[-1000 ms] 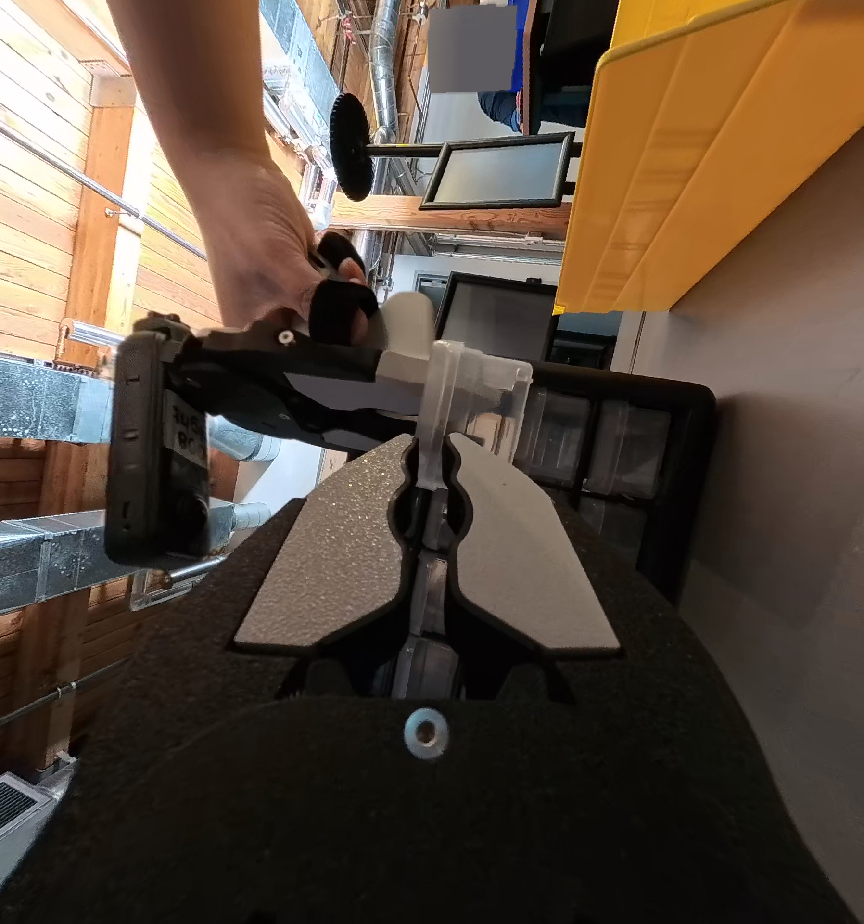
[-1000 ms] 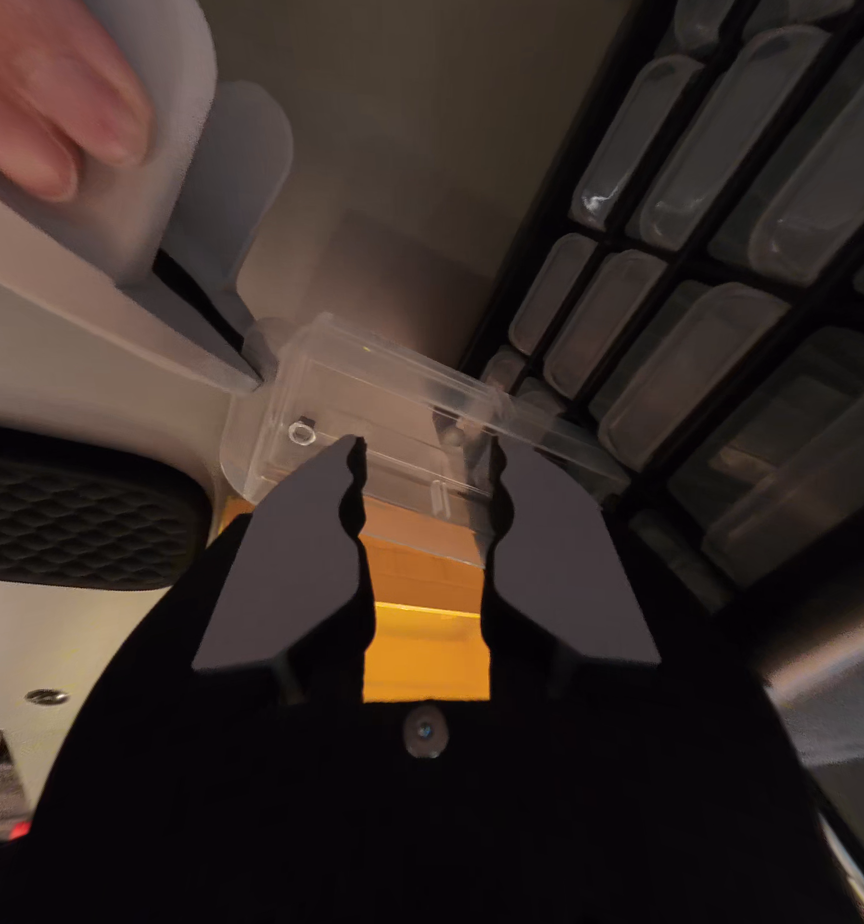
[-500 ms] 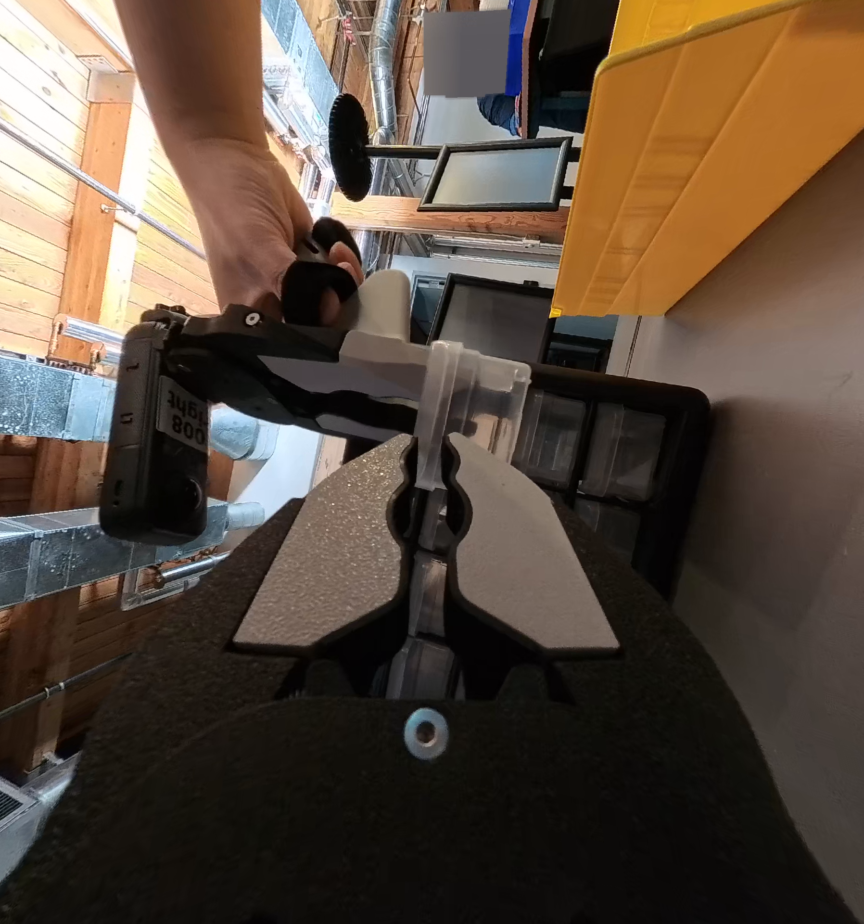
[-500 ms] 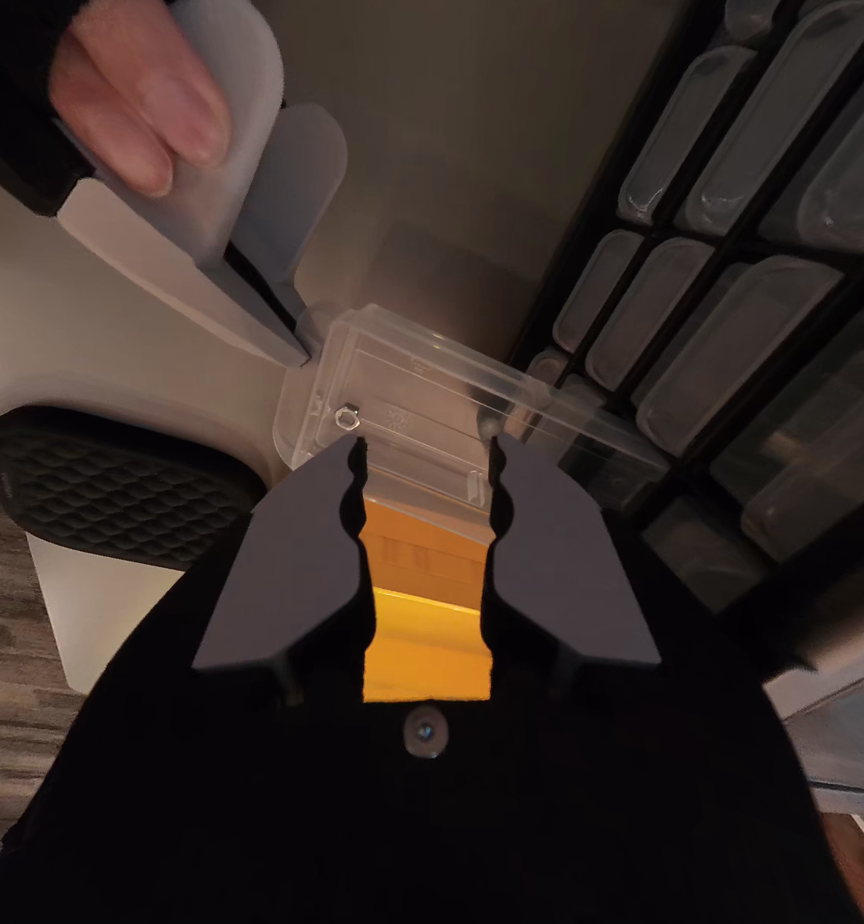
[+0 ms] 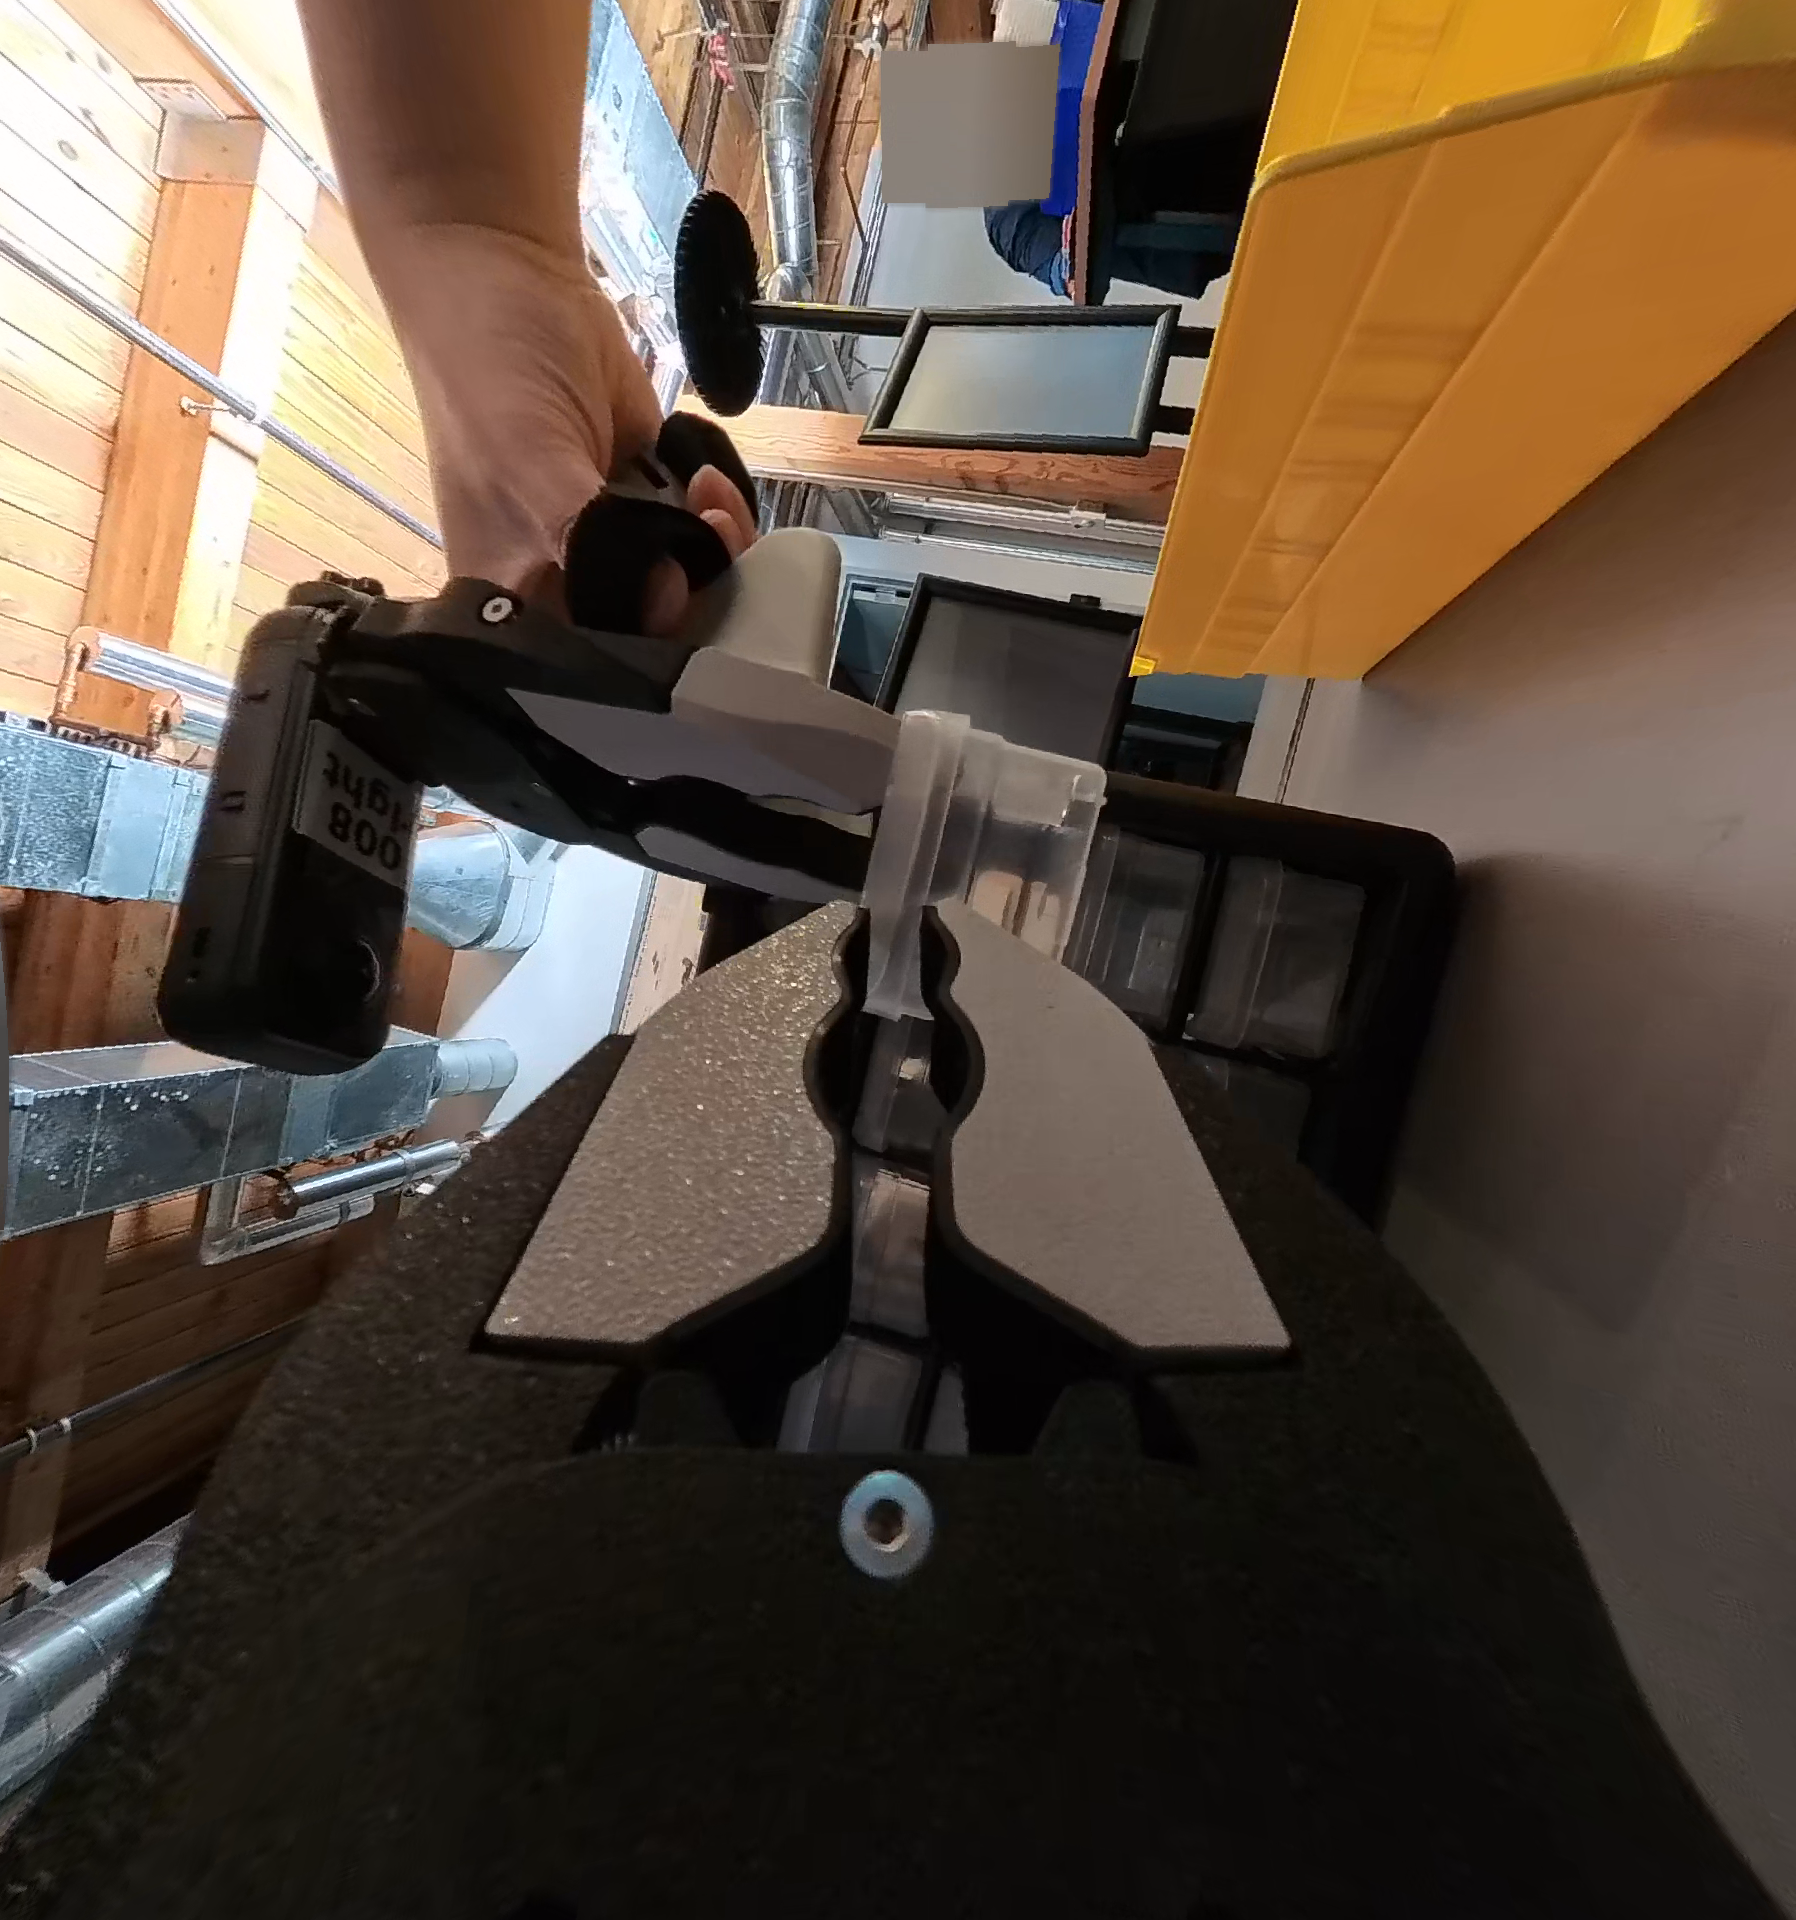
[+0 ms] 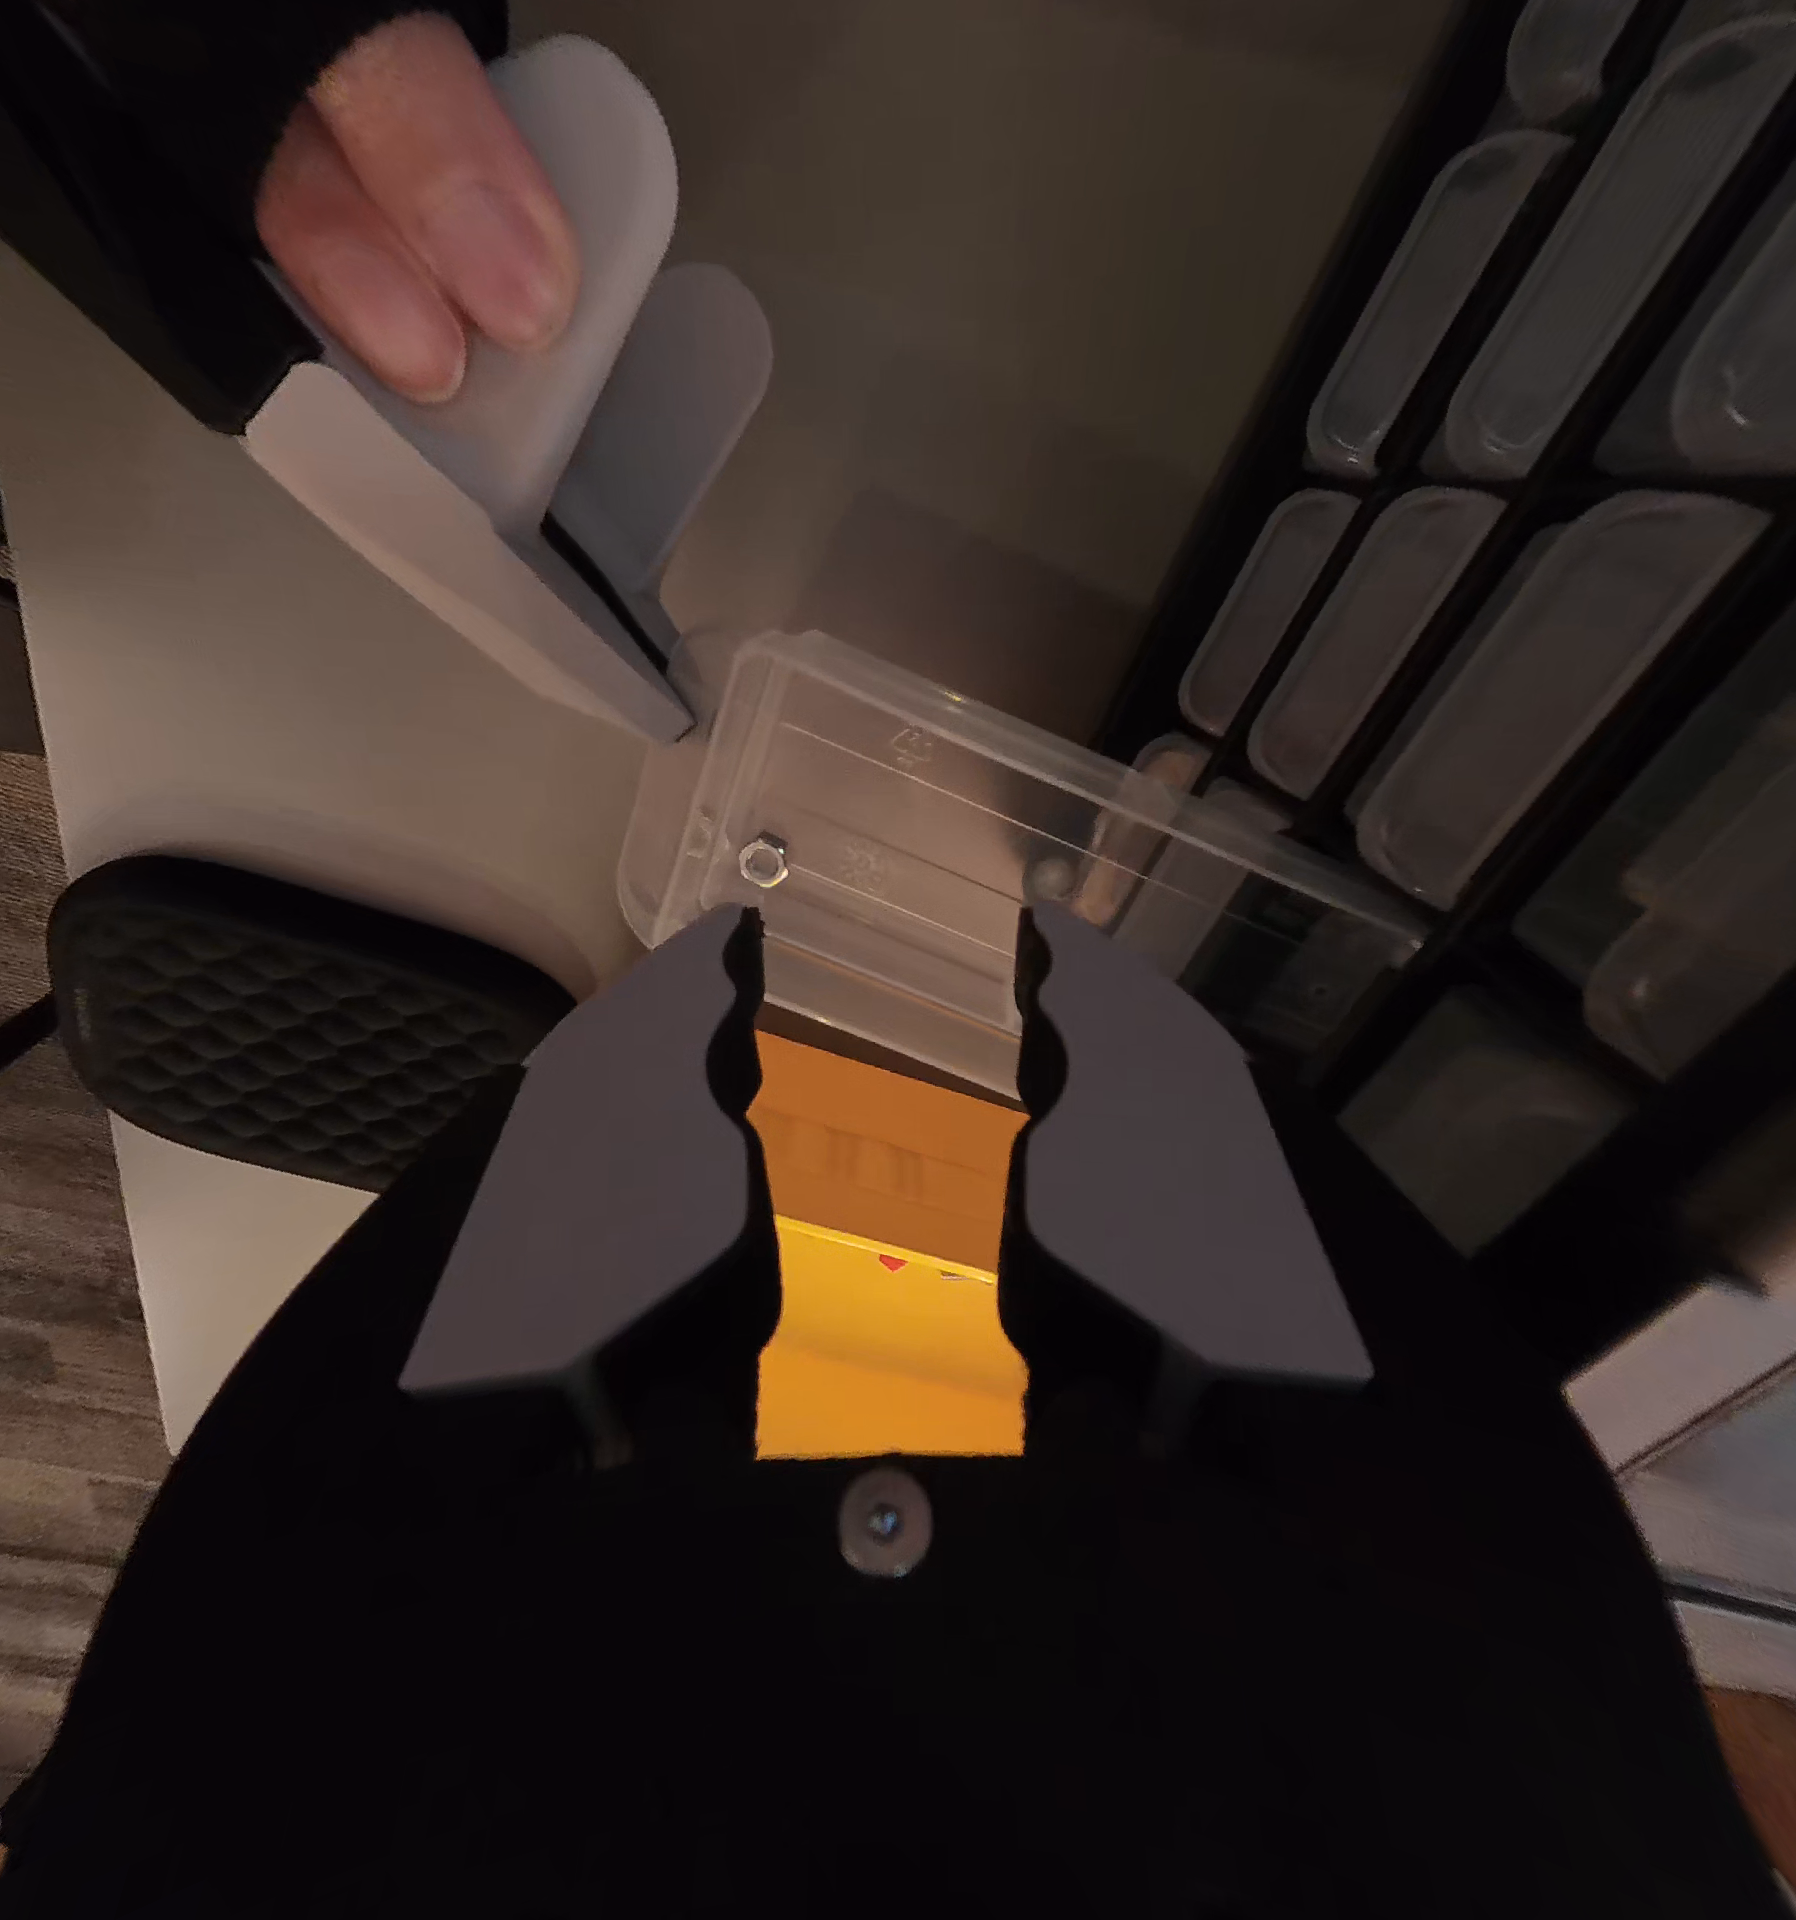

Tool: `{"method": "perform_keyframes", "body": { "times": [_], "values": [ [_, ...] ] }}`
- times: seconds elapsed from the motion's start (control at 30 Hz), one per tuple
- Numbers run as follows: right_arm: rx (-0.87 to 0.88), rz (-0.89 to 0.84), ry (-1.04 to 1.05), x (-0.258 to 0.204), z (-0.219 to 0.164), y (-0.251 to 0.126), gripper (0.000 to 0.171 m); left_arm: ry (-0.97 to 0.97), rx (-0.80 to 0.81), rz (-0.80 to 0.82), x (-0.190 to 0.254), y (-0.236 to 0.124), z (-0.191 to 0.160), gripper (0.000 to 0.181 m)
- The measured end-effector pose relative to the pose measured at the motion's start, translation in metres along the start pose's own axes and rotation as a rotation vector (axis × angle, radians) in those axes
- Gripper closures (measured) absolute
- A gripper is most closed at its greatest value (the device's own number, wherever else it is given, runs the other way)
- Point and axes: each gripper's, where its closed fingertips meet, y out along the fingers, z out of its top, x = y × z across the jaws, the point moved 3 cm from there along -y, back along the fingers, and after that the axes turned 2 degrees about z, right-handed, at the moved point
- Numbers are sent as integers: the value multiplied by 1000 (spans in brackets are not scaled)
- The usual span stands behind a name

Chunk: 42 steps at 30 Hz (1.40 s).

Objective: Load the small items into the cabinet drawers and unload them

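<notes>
Grey tabletop (image 5: 1652, 1039) bearing drawer cabinet (image 5: 1393, 935), yellow bin (image 5: 1445, 364)

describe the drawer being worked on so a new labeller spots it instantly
Find the black cabinet with its grid of clear drawers. One clear drawer is out in front of it, its front tab pinched by the left gripper. Unlike the seated drawers, it is out of the frame and holds a small metal nut.

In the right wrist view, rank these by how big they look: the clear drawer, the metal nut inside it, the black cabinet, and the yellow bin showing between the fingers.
1. Black cabinet, running out of frame.
2. Clear drawer.
3. Yellow bin: only a strip shows between the fingers, so its true size is unsure.
4. Metal nut, far the smallest.
</notes>
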Motion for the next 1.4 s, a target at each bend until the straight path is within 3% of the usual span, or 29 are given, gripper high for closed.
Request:
{"method": "perform_keyframes", "body": {
  "times": [0.2,0.53,0.73,0.87,1.07,1.17,1.3,1.4],
  "values": [
    [44,-7,34,-1,0,-6,123,-11,-11,-12,0,3,1,172],
    [365,-68,152,-11,5,-21,124,-24,-36,-32,-1,11,-3,173],
    [431,-97,133,-11,14,-23,124,-11,-33,-28,-1,11,-3,173],
    [552,-202,147,-15,12,-46,125,-26,-49,-47,-2,15,-7,173],
    [937,-593,280,-13,-18,-104,125,-45,-60,-69,-3,18,-14,172],
    [1017,-707,354,-10,-39,-111,125,-117,-69,-128,-1,15,-14,164],
    [1080,-675,421,-4,-50,-113,125,-253,-85,-229,-9,7,-18,154],
    [1113,-591,492,-4,-56,-113,123,-436,-116,-423,-28,-1,-28,159]
  ]
}}
